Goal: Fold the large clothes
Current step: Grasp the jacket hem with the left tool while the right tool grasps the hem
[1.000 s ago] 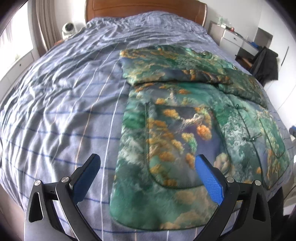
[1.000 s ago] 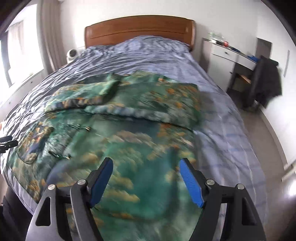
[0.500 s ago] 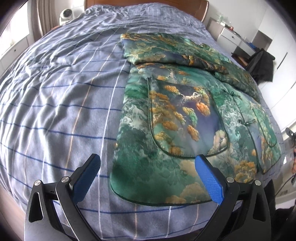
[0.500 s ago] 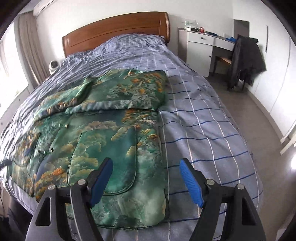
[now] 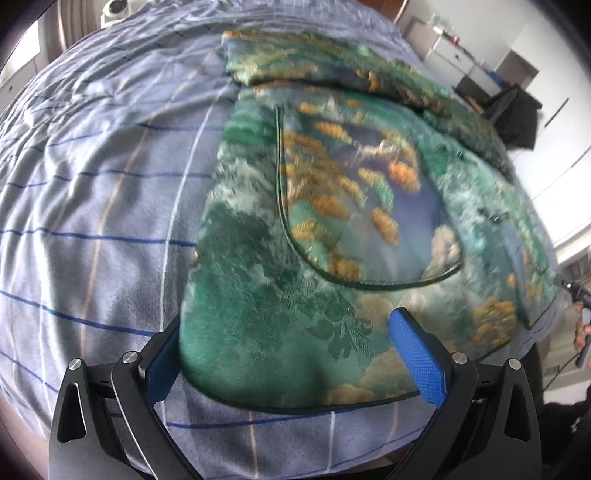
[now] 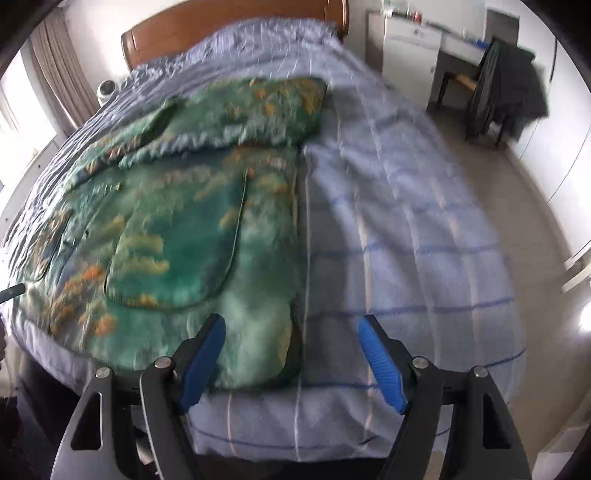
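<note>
A large green jacket (image 5: pixel 332 229) with orange and blue landscape print lies flat on the striped blue bedcover (image 5: pixel 92 206), its sleeves folded across the top. My left gripper (image 5: pixel 286 321) stands open low over the jacket's near left hem corner. Its left pad (image 5: pixel 159 369) sits at the fabric's edge and its right pad (image 5: pixel 417 362) over the cloth. In the right wrist view the jacket (image 6: pixel 177 229) spreads to the left. My right gripper (image 6: pixel 291 321) is open around the near right hem corner (image 6: pixel 284 358), and I see no pad pressing it.
The bedcover (image 6: pixel 406 229) runs bare to the right of the jacket. A wooden headboard (image 6: pixel 229 18) stands at the far end. A white cabinet (image 6: pixel 406 48) and a chair with a dark coat (image 6: pixel 506 85) stand on the floor at right. A small white device (image 5: pixel 116 9) sits by the bed.
Both grippers have sunk toward the jacket's near hem. The right one slid rightward from over the jacket's middle to its right corner. Neither gripper's jaws changed width.
</note>
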